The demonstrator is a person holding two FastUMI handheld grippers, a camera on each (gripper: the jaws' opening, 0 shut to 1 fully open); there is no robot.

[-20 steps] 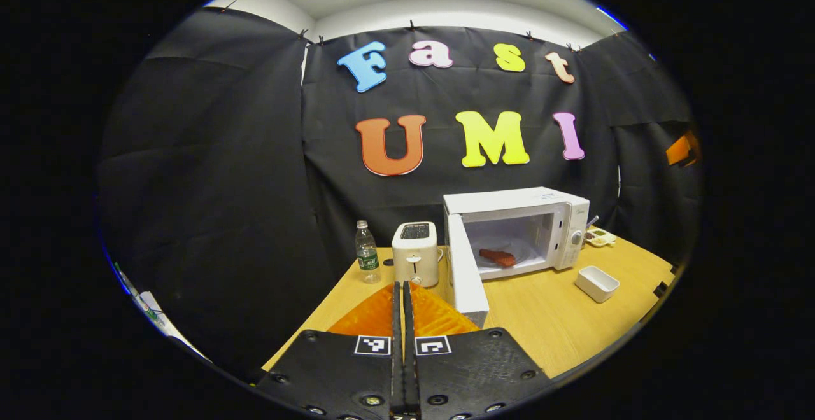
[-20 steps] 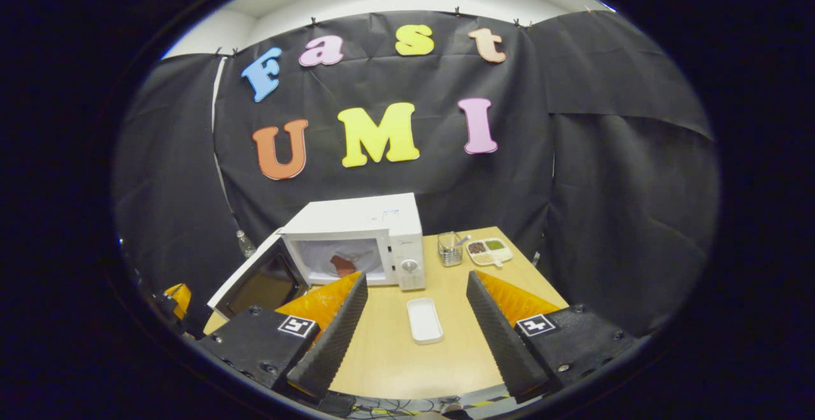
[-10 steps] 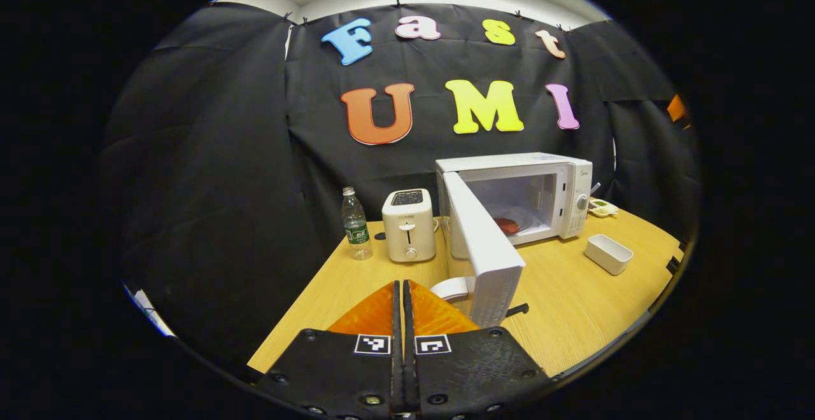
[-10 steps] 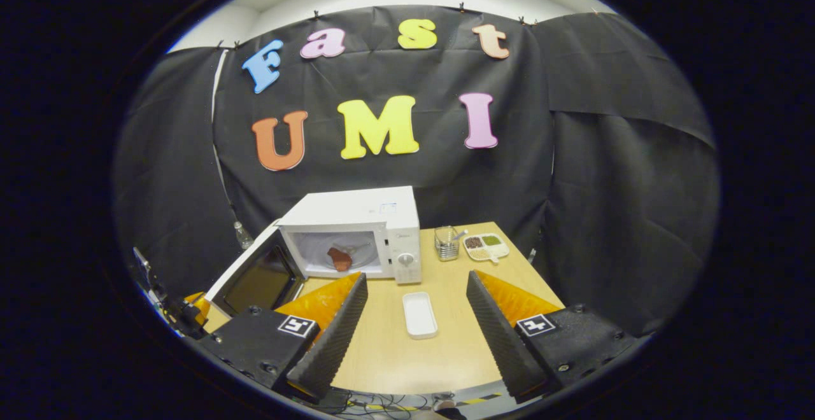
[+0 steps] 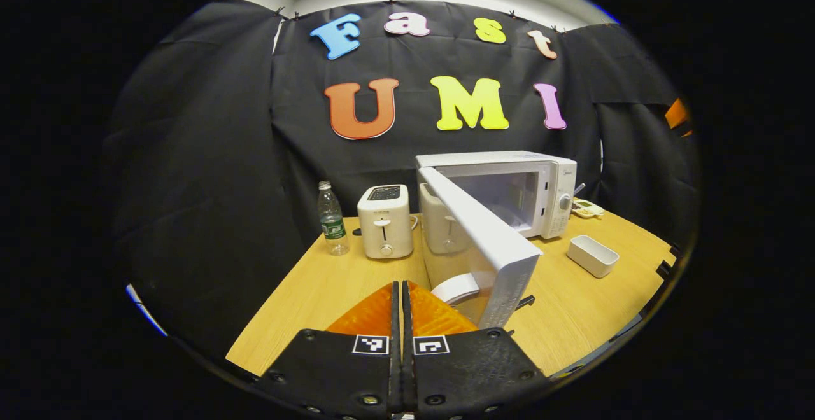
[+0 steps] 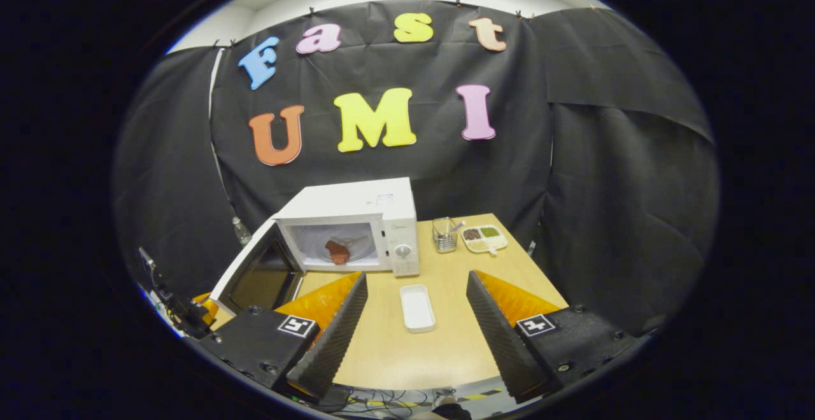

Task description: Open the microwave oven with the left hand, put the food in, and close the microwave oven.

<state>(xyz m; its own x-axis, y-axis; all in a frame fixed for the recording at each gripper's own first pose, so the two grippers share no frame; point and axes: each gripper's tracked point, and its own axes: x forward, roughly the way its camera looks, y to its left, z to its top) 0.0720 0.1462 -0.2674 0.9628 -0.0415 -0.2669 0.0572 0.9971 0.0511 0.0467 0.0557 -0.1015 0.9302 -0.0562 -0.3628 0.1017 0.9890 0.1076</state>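
Left gripper (image 5: 402, 293) has its fingers pressed together with nothing between them, just beside the outer face of the door (image 5: 484, 242), near its free edge. Whether it touches the door I cannot tell. Right gripper (image 6: 417, 293) is wide apart and holds nothing, above the table (image 6: 446, 350) in front of the microwave (image 6: 356, 216). The door stands partly open. The food (image 6: 337, 251) lies inside the microwave. A white tray (image 6: 417, 307) sits in front of the microwave; a toaster (image 5: 384, 221) and bottle (image 5: 332, 217) stand to its left.
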